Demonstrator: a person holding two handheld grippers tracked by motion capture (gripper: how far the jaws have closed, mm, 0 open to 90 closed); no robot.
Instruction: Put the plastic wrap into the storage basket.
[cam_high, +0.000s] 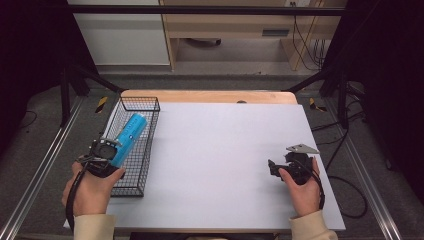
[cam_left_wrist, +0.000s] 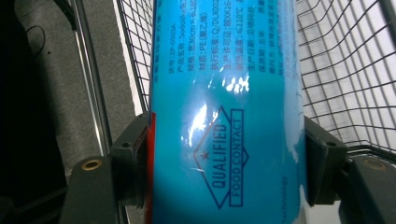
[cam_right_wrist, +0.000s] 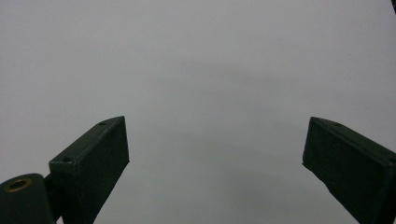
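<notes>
At the left edge of the white table (cam_high: 225, 165) stands a long black wire basket (cam_high: 145, 150), running away from the person. The left gripper (cam_high: 112, 150) hovers over the near half of that basket, held in the person's left hand (cam_high: 92, 190), and its two black jaws are clamped on a bright blue cylinder (cam_high: 129, 132). The cylinder points away and slightly to the right, its far end lying inside the basket near the middle; whether that end rests on the mesh I cannot tell. In the left gripper view the blue cylinder (cam_left_wrist: 229, 116) sits squarely between the pads, one pressed against each side, and a printed diamond mark reading "QUALIFIED FOOD CONTACT" faces the camera, with the basket's wire wall (cam_left_wrist: 345, 84) beside and behind it.

Across a bare stretch of table, well apart from the basket, the right gripper (cam_high: 272, 167) sits low near the right edge, in the person's right hand (cam_high: 302, 187), pointing left. Its jaws stand wide apart with nothing between them, over plain white tabletop (cam_right_wrist: 201, 70).
</notes>
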